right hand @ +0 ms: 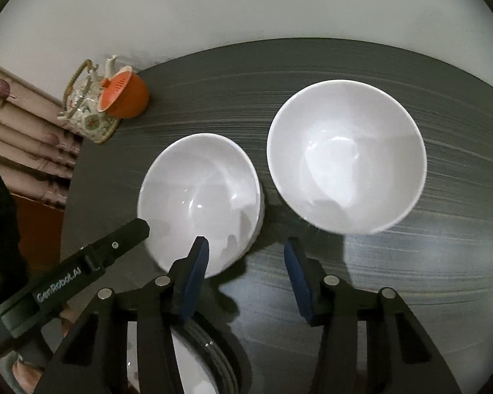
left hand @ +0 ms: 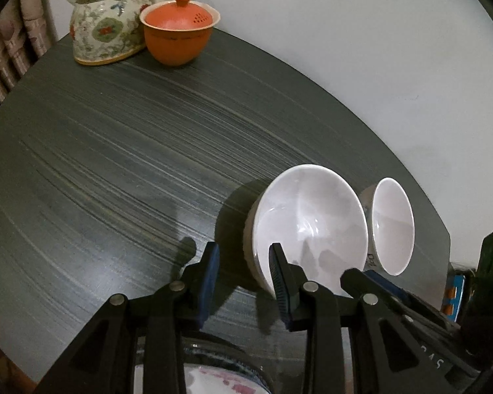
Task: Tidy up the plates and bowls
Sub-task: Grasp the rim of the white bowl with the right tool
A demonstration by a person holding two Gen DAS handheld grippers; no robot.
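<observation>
Two white bowls stand on the dark round table (left hand: 115,164). In the left wrist view the nearer bowl (left hand: 309,226) is just ahead of my left gripper (left hand: 245,259), which is open, with its right finger at the bowl's near rim. The second bowl (left hand: 392,226) is to its right. In the right wrist view my right gripper (right hand: 246,256) is open and empty above the table, behind the gap between the left bowl (right hand: 200,197) and the right bowl (right hand: 345,154). A stack of plates (right hand: 200,354) lies under the right gripper.
A floral teapot (left hand: 108,23) and an orange lidded cup (left hand: 177,29) stand at the table's far edge by the white wall. The other gripper's finger (right hand: 115,246) reaches to the left bowl's rim. A plate (left hand: 213,377) lies beneath the left gripper.
</observation>
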